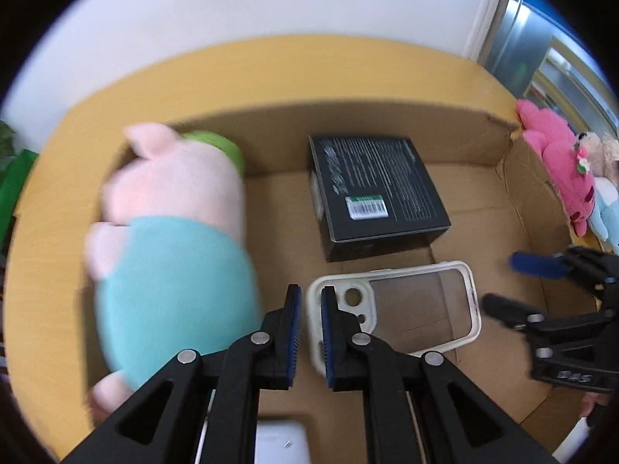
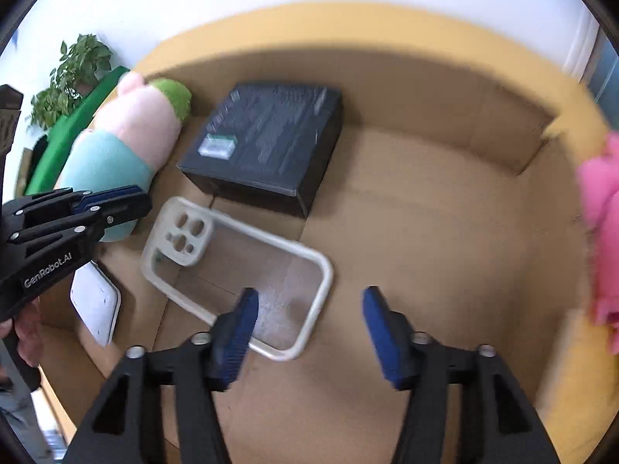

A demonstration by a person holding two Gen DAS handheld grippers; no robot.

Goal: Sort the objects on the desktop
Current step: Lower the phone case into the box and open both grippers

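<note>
Already lying in the cardboard box [image 2: 425, 232]: pig plush [image 1: 170, 255], black carton [image 1: 375, 189], phone case [image 2: 236, 270]. Left tongs [image 1: 311, 332] nearly together, right tongs [image 2: 309, 328] apart, both empty; pink toys [image 1: 557, 162] waiting beside the box.

Bare box floor [image 2: 445, 232] right of the phone case [image 2: 236, 270]; plush pig [image 1: 170, 239] apparently crowds the left

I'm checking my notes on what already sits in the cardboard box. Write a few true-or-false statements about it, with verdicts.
1. The black box lies inside the cardboard box. True.
2. The phone case stands upright against a wall. False: it lies flat on the floor of the box.
3. The pig plush wears a teal top. True.
4. The right hand-held gripper is clamped on the phone case. False: its jaws stand apart above it.
5. The pink plush lies beside the black box. False: it is outside the cardboard wall.
</note>
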